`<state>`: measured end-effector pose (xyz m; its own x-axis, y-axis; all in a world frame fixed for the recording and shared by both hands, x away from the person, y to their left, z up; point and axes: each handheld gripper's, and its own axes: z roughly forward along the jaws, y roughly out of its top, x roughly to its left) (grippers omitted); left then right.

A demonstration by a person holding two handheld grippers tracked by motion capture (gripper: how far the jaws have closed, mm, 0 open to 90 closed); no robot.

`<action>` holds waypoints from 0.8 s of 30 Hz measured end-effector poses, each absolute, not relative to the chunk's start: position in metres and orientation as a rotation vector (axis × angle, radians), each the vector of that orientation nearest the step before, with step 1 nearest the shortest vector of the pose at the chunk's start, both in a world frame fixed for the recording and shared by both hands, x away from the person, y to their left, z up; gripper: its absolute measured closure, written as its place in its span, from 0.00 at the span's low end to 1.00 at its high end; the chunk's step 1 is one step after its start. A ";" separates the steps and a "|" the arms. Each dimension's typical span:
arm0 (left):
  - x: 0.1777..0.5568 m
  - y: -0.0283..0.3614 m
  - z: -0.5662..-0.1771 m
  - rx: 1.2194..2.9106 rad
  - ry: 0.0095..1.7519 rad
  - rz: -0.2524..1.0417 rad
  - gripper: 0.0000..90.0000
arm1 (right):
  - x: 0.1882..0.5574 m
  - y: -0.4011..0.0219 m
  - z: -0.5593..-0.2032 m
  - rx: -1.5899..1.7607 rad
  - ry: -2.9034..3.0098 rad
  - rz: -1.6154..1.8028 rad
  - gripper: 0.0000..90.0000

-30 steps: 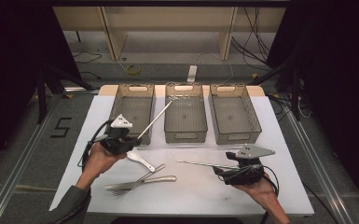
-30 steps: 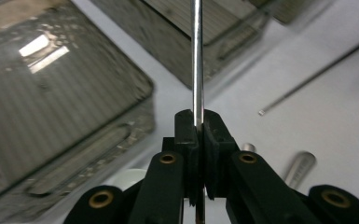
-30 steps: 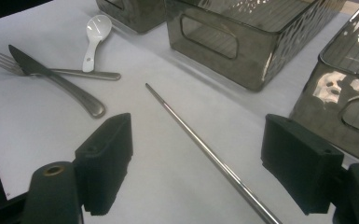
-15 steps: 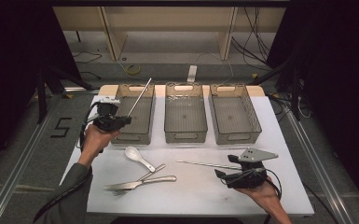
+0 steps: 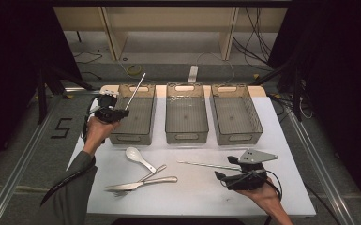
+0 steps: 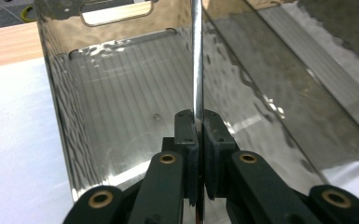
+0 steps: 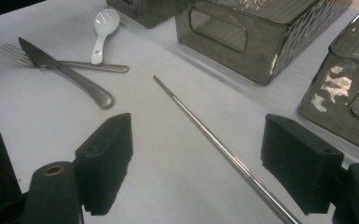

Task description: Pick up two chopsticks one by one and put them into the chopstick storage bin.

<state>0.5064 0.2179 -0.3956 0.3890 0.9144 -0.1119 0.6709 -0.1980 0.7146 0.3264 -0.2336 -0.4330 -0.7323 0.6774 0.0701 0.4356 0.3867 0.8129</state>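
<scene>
So, my left gripper (image 5: 122,112) is clamped on a metal chopstick (image 5: 135,91), jaws pinched tight on its lower end; in the left gripper view the rod (image 6: 197,56) runs straight up from between the jaws. It hangs over the near-left corner of the left bin (image 5: 143,129), the chopstick tilting up and away toward the bin's far end. My left hand (image 5: 98,129) sits just outside the bin's left wall, forearm reaching in from the bottom left.

My right gripper (image 5: 219,176) is spread wide, holding nothing. The second chopstick (image 5: 206,164) lies flat on the white table (image 5: 290,154); in the right gripper view it (image 7: 214,147) passes between my open jaws, touching neither. My right hand (image 5: 258,192) is low at the near right edge of the table, gripper pointing left.

Further left on the table: a white spoon (image 5: 138,158), plus a knife (image 5: 140,183) and fork (image 5: 143,178) crossed over each other. Middle bin (image 5: 186,133) and right bin (image 5: 236,136) stand beside the left one, in a row
</scene>
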 end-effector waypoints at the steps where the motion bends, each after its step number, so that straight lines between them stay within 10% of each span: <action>1: 0.508 0.219 -0.397 1.947 1.363 0.448 0.95 | 0.326 -0.234 -0.433 0.979 2.377 1.265 0.29; 18: 0.525 0.222 -0.414 1.930 1.482 0.420 0.94 | 0.326 -0.232 -0.432 0.965 2.389 1.269 0.29; 24: 0.525 0.222 -0.415 1.898 1.517 0.418 0.68 | 0.326 -0.233 -0.431 0.959 2.396 1.269 0.29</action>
<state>0.5251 0.2216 -0.4150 0.2749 0.9493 -0.1528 0.7372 -0.1061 0.6673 0.3260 -0.2326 -0.4307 -0.7462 0.6621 0.0703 0.4303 0.3990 0.8097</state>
